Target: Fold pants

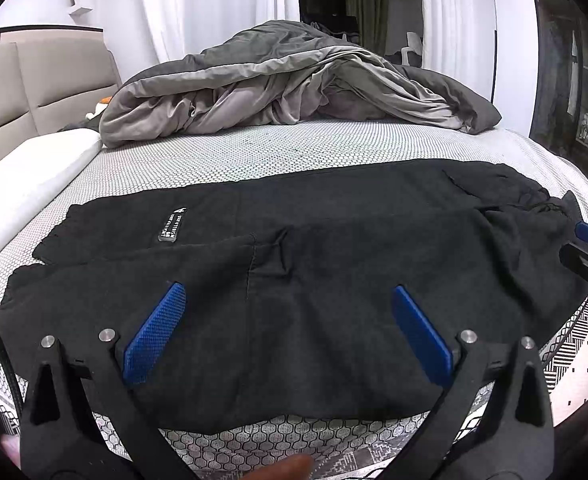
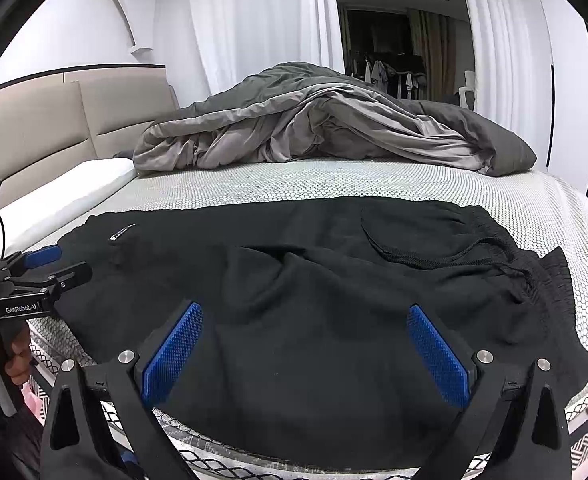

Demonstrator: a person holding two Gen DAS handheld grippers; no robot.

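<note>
The left gripper (image 1: 287,330) is fully spread, its blue pads (image 1: 155,334) wide apart with nothing between them, positioned above the near part of the black pants (image 1: 314,240). The right gripper (image 2: 306,356) is likewise spread wide and empty, above the same garment near the waist end. In the right wrist view the left gripper appears at 9 o'clock, gripped by a hand (image 2: 3,360); in the left wrist view the right gripper shows at 3 o'clock, at the garment's edge. The pants lie flat and lengthwise across the near edge of the mattress (image 1: 253,148), one leg laid over the other. The leg ends are at 9 o'clock and the elastic waistband (image 2: 550,280) with its drawstring (image 2: 434,258) is at 3 o'clock. A small label with white text (image 1: 171,225) sits on the far leg toward 10 o'clock. The mattress surface carries a white honeycomb pattern. At 12 o'clock, well apart from the pants, a crumpled grey duvet (image 1: 294,80) is heaped. A white pillow (image 1: 29,168) and a beige padded headboard (image 1: 33,84) lie toward 9–10 o'clock, with white curtains (image 1: 213,4) behind.
</note>
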